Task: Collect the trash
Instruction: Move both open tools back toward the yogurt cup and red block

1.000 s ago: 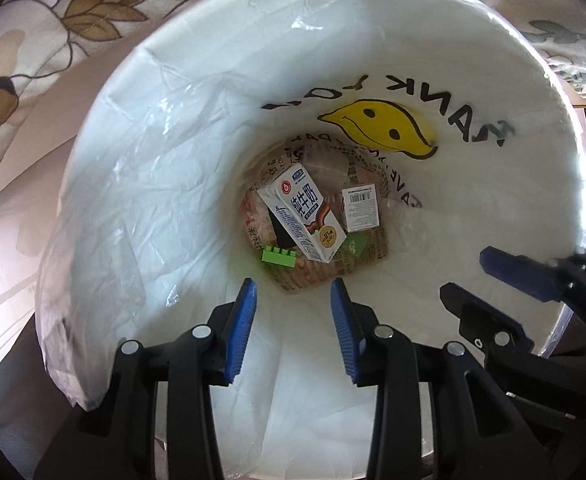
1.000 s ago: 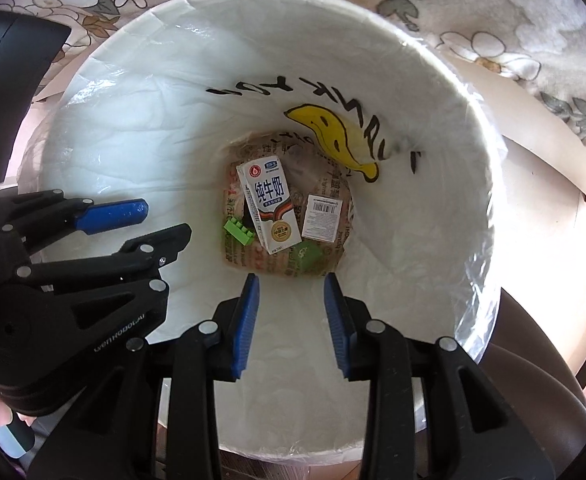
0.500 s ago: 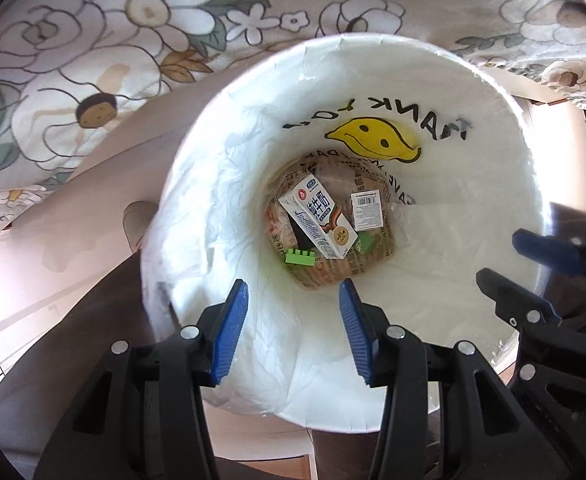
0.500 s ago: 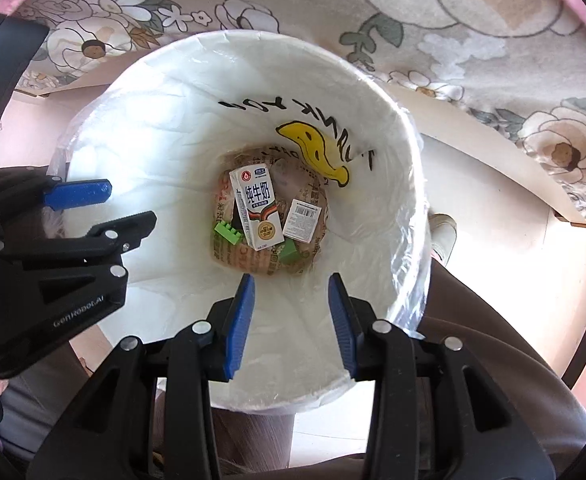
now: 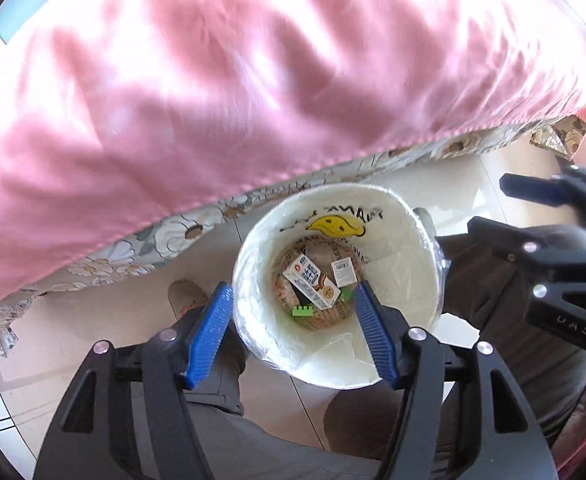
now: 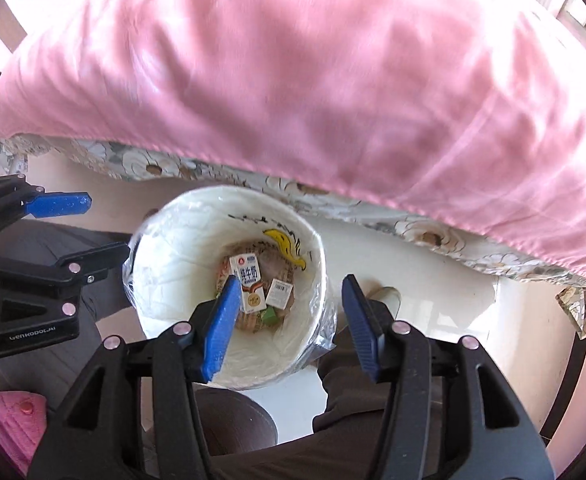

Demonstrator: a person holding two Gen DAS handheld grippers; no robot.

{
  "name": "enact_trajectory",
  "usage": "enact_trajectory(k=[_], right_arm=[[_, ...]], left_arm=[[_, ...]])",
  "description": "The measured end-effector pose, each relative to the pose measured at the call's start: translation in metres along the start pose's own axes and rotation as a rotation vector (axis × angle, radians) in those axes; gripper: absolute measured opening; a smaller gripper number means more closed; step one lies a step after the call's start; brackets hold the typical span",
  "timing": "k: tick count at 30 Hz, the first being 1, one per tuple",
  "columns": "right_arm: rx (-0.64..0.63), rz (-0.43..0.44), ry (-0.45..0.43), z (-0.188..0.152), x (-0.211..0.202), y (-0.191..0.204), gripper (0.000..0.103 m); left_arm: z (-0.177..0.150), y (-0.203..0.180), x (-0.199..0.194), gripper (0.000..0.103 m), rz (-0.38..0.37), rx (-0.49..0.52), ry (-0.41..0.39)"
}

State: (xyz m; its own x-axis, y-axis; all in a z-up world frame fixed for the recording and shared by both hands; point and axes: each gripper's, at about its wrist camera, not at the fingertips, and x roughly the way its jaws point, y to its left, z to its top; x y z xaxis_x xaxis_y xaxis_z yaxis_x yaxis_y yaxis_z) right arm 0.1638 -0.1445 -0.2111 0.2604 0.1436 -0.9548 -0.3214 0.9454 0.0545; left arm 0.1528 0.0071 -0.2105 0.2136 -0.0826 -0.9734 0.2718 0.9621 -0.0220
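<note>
While the milk carton (image 5: 311,282) lies at the bottom of the white bin (image 5: 253,264), with a green block (image 5: 303,312) just beside it and a small barcoded packet (image 5: 344,272) on its other side, I judge this drop finished. The bin stands on the floor just beside the drape of the floral cloth (image 5: 165,236), under the pink cover (image 5: 253,80), between my legs. Above the bin my left gripper (image 5: 295,328) has just been opening and grasps nothing; its blue pads stand apart with only the bin's mouth seen between them. My right gripper (image 6: 291,320) has likewise just been opening and is empty, released over the same bin. To do the next bit well, I would clear the rim straight upward, keep both tongs loose, keep them apart from each other, and look across the pink cover for more trash before swinging away.
</note>
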Motion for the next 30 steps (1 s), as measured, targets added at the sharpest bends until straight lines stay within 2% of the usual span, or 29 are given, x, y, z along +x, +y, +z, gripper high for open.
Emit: enact_trajectory(k=[5, 8, 15, 19, 24, 26, 30], right_arm=[[0.003, -0.028, -0.1, 0.015, -0.046, -0.009, 0.063], [0.001, -0.049, -0.152, 0.026, -0.072, -0.013, 0.067], [-0.022, -0.086, -0.276, 0.058, -0.132, -0.02, 0.067], [-0.032, -0.092, -0.374, 0.084, -0.173, -0.025, 0.073], [-0.065, -0.138, -0.453, 0.123, -0.204, -0.03, 0.073], [-0.071, -0.141, -0.474, 0.139, -0.215, -0.035, 0.073], [-0.075, -0.14, -0.506, 0.17, -0.229, -0.044, 0.073]], left_arm=[[0.024, 0.001, -0.061, 0.083, 0.049, -0.004, -0.134], [0.04, 0.004, -0.092, 0.086, 0.058, -0.013, -0.201], [0.089, 0.013, -0.146, 0.089, 0.086, -0.019, -0.307], [0.129, 0.023, -0.168, 0.089, 0.089, -0.051, -0.344], [0.181, 0.031, -0.195, 0.089, 0.142, -0.074, -0.41], [0.202, 0.036, -0.203, 0.09, 0.147, -0.091, -0.421], [0.245, 0.037, -0.214, 0.09, 0.208, -0.092, -0.45]])
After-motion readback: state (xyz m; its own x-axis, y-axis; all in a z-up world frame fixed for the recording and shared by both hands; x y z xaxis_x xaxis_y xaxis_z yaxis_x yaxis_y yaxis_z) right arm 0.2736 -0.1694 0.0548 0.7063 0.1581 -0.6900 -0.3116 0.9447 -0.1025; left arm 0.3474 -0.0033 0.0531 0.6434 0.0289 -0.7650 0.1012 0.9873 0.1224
